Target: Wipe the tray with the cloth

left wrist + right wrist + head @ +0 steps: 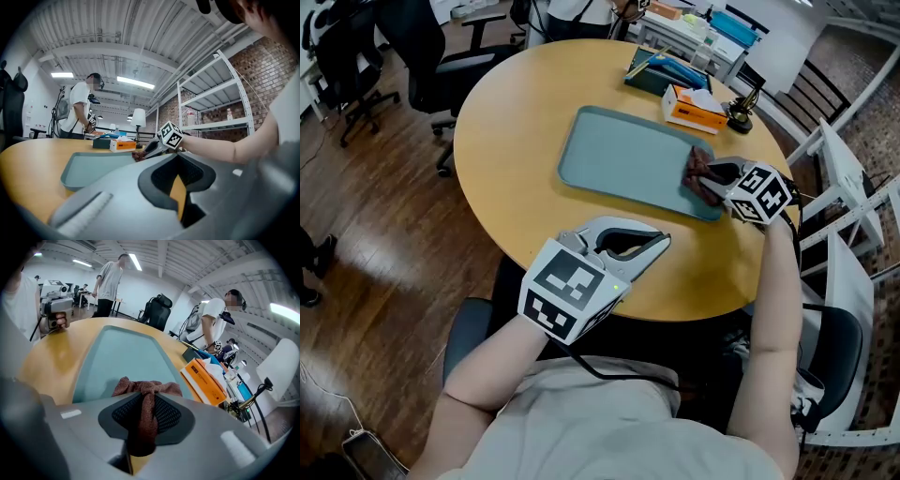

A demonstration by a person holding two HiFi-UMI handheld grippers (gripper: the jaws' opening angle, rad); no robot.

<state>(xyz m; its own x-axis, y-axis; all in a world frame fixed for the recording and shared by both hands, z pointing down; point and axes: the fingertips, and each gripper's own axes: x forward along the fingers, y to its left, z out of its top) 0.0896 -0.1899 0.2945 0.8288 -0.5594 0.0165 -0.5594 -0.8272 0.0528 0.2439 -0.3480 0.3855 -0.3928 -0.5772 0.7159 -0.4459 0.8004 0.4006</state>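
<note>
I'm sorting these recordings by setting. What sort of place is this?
Probably an office or lab workspace: office chairs stand on a wood floor, white shelving stands by a brick wall, and there is a round table.

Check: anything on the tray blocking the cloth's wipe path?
Nothing visible. Right tool grips the cloth at the tray's right end; the rest of the tray is bare, orange box sits off it.

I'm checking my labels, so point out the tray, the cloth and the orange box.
tray [619,159], head view, bare floor
cloth [146,390], right gripper view, bunched knot
orange box [694,119], head view, orange side
</note>
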